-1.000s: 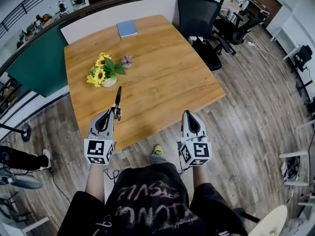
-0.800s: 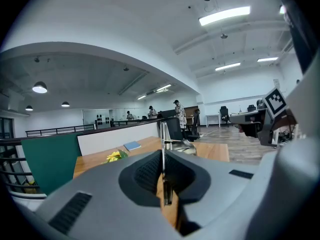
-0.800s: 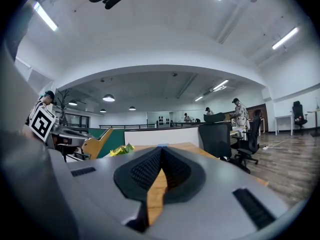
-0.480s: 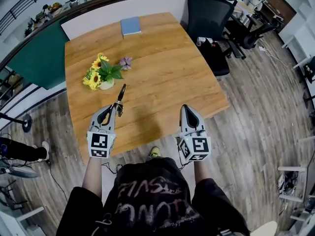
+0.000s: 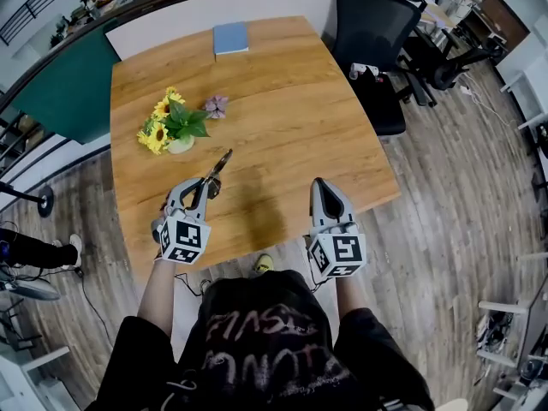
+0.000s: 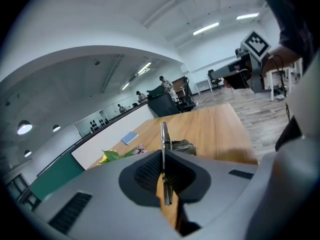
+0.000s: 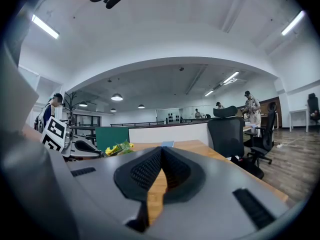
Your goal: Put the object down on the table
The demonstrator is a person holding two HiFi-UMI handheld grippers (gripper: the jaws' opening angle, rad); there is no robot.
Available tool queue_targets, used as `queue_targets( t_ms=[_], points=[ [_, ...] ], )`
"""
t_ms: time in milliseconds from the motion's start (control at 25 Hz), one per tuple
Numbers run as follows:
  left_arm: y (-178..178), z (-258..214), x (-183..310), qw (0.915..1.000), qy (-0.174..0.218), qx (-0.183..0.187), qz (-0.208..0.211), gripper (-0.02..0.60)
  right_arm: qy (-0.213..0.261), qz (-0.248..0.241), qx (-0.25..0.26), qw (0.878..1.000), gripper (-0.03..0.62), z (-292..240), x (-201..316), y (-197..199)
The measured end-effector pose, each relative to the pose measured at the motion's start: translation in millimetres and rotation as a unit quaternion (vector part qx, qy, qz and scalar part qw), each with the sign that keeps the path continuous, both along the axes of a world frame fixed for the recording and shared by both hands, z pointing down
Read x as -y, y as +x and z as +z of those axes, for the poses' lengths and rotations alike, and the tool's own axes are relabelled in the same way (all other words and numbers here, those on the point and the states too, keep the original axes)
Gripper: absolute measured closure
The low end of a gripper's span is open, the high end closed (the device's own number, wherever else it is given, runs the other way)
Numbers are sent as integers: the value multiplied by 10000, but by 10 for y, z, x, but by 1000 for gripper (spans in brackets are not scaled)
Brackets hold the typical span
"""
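My left gripper (image 5: 205,190) hangs over the near left part of the wooden table (image 5: 291,118) and is shut on a slim metal tool (image 5: 219,166). The tool sticks out past the fingertips, slanting away to the right, above the table top. In the left gripper view the tool (image 6: 164,134) shows edge-on as a thin flat blade pinched between the pads of the left gripper (image 6: 163,166). My right gripper (image 5: 319,187) hovers at the table's near edge, shut with nothing in it; in the right gripper view its (image 7: 161,156) pads meet.
A small pot of sunflowers (image 5: 169,125) and a purple flower (image 5: 217,105) stand just beyond the left gripper. A blue book (image 5: 230,38) lies at the far edge. A black office chair (image 5: 373,31) stands at the far right corner. Wood floor surrounds the table.
The left gripper has turned and shifted slightly right, so the tool now slants right instead of pointing straight away. The right gripper has barely moved.
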State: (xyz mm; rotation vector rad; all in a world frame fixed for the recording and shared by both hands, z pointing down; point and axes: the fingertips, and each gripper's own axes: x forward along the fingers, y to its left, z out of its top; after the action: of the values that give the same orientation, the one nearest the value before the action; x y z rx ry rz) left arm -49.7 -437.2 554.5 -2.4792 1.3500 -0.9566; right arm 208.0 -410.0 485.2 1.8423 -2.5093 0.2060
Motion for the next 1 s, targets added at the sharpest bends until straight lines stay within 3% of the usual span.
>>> queue_targets(
  t_ms=[200, 520, 1000],
  points=[
    [117, 211, 95, 9974, -71, 684, 232, 566, -22, -117, 62, 9999, 591, 13, 117, 23],
    [274, 575, 190, 9813, -148, 1803, 650, 566, -89, -262, 94, 9996, 592, 79, 283, 48],
    [309, 1245, 313, 9595, -627, 2550, 1022, 565, -332, -328, 114, 9988, 592, 255, 471, 2]
  ],
)
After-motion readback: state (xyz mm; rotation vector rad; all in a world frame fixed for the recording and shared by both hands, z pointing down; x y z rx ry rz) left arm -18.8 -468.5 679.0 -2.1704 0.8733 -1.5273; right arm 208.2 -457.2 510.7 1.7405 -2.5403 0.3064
